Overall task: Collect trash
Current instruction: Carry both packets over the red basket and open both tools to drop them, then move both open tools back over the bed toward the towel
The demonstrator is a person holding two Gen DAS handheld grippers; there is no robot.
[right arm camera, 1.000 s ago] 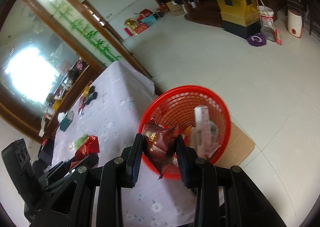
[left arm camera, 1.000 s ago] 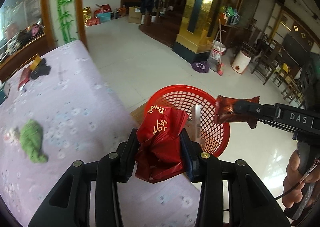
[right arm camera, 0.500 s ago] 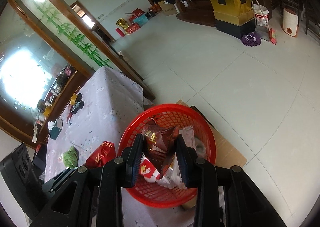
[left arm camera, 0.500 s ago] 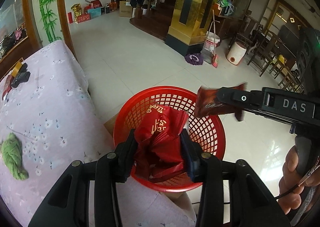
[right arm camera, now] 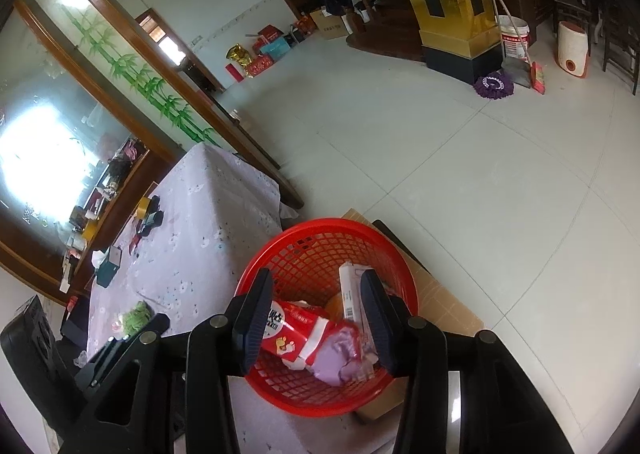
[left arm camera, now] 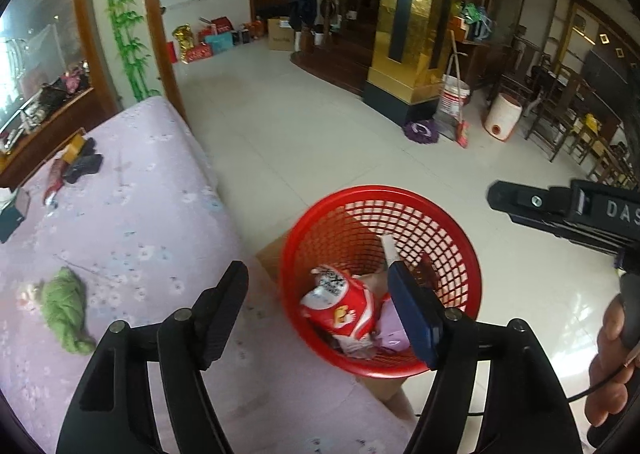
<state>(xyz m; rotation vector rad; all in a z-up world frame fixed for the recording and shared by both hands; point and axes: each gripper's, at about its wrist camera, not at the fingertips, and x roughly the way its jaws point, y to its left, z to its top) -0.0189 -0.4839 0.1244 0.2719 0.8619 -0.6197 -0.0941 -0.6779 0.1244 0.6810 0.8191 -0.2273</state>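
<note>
Both your claws are wide open and hold nothing: the left claw [left arm camera: 316, 294] and the right claw [right arm camera: 316, 318] hang over the red basket [left arm camera: 460, 250]. The trash [right arm camera: 300, 328] lies inside it. A green rag [left arm camera: 64, 306] sits on the table [left arm camera: 132, 222]. I think if you swing back low, a claw could bump the rim and tip the basket over.

Between the spread fingers of the right gripper [right arm camera: 316, 320], the red basket [right arm camera: 280, 254] hid its lower contents under a blurred red-and-white packet [right arm camera: 294, 328] and a blurred purple wrapper [right arm camera: 340, 354], while the white carton [right arm camera: 350, 294] vanished behind the right-hand finger.
</note>
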